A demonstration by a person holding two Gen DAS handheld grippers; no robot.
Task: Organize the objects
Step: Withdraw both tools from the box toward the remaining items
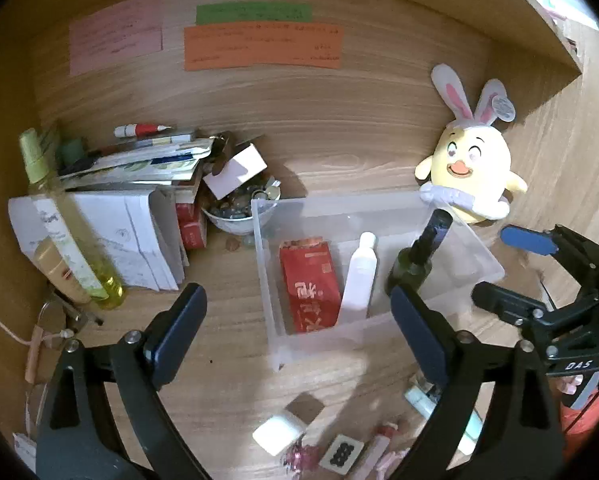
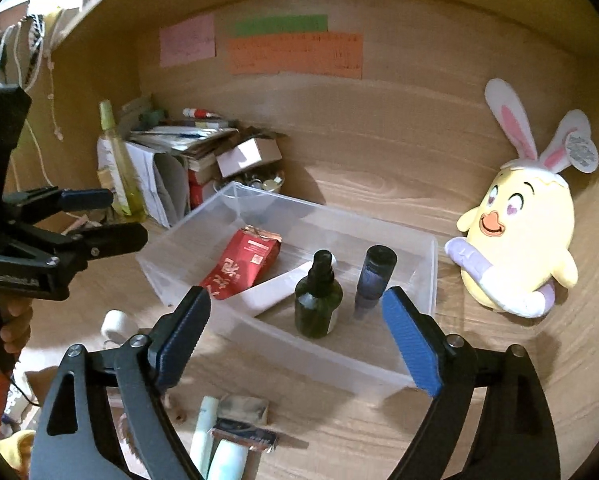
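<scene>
A clear plastic bin (image 1: 479,258) (image 2: 427,248) stands on the wooden desk. In it lie a red packet (image 1: 309,280) (image 2: 241,264) and a white tube (image 1: 361,274) (image 2: 271,294); a dark green spray bottle (image 1: 417,258) (image 2: 318,300) and a dark purple bottle (image 2: 373,276) stand upright. My left gripper (image 1: 299,328) is open and empty in front of the bin; it also shows in the right wrist view (image 2: 111,216). My right gripper (image 2: 297,328) is open and empty above the bin's near edge, seen from the left wrist view (image 1: 507,264).
A yellow plush chick with rabbit ears (image 1: 473,176) (image 2: 519,248) sits right of the bin. Stacked papers and boxes (image 1: 139,200), a yellow-green bottle (image 1: 67,232) and a bowl of coins (image 1: 239,208) crowd the back left. Small items (image 1: 283,428) (image 2: 235,432) lie in front.
</scene>
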